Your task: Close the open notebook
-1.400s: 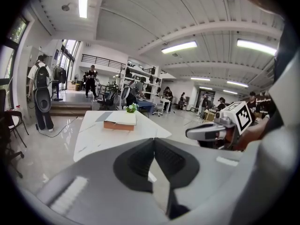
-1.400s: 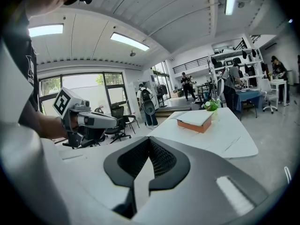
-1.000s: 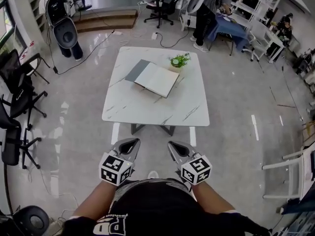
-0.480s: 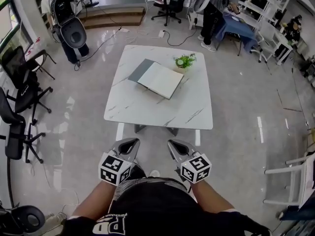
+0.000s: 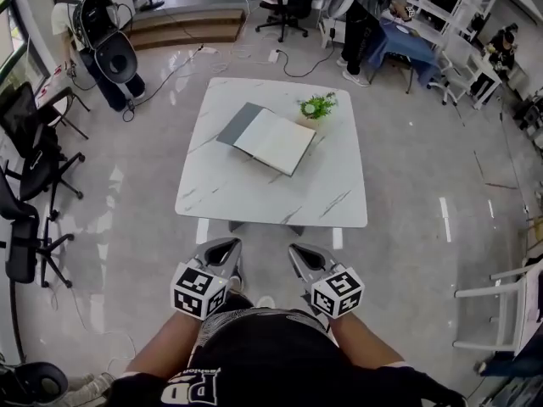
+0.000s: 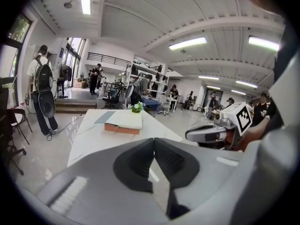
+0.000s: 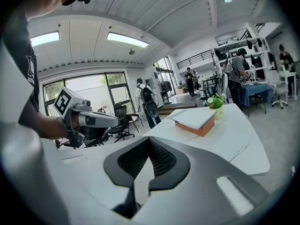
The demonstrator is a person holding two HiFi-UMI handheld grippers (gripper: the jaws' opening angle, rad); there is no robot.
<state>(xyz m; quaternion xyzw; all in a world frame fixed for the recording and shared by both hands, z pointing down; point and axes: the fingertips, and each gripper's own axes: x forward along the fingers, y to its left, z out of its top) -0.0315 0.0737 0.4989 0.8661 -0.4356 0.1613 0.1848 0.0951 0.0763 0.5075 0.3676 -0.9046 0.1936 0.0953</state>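
Grippers are hanging low in front of the person's body: the left gripper (image 6: 153,143) and the right gripper (image 7: 149,142) are each showing jaws pressed tip to tip with nothing between them. They are sitting side by side, close together, neither touching anything.

Well ahead of both, past bare floor, the white marble table (image 5: 254,195) is standing. The notebook (image 5: 273,137) is lying open on it, forward of the gap between the grippers and well out of reach. Its grey cover (image 5: 237,122) is resting flat on the left-gripper side; the thick page block is lying on the right-gripper side, just beside a small potted plant (image 5: 316,106).

The cover is looking thin, light and fairly stiff, so it should swing over easily. Its outer free edge seems the place to pinch, though flat on a smooth top it may be hard to get under, and the book may slide unless the page block is steadied.
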